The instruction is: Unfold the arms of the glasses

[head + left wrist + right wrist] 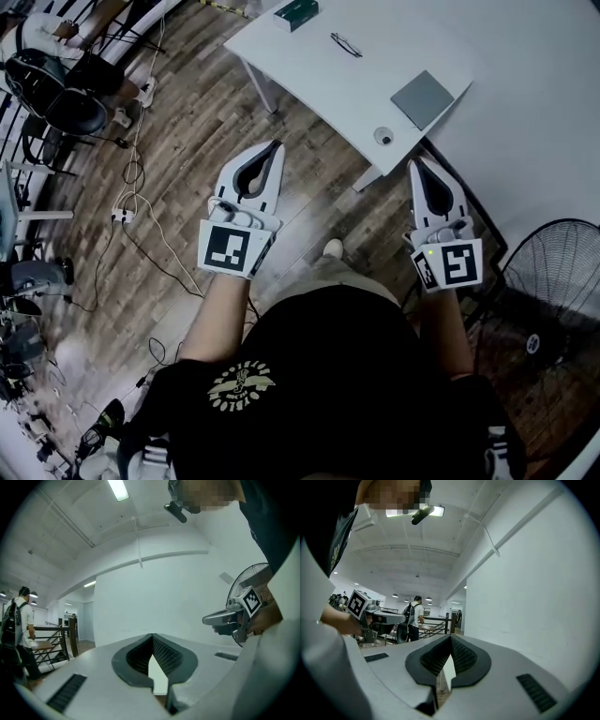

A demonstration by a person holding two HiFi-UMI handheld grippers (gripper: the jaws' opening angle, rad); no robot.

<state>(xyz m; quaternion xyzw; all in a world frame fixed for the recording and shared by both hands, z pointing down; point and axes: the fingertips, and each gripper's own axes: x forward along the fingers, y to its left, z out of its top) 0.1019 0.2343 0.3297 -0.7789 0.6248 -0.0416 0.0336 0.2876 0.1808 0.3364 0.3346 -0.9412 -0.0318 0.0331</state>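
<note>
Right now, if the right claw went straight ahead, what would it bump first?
Probably the near edge of the white rectangular table, by the flat grey square pad. Height is unclear, so the right claw might pass above it.

Cool, even light is coming down from the ceiling strip light, which is glaring white in the left gripper view. The white table is shining almost washed out, so the glasses are showing only as a thin dark line. The wooden floor is looking dimmer. Both gripper views are bulging and darkening to black at the corners.
</note>
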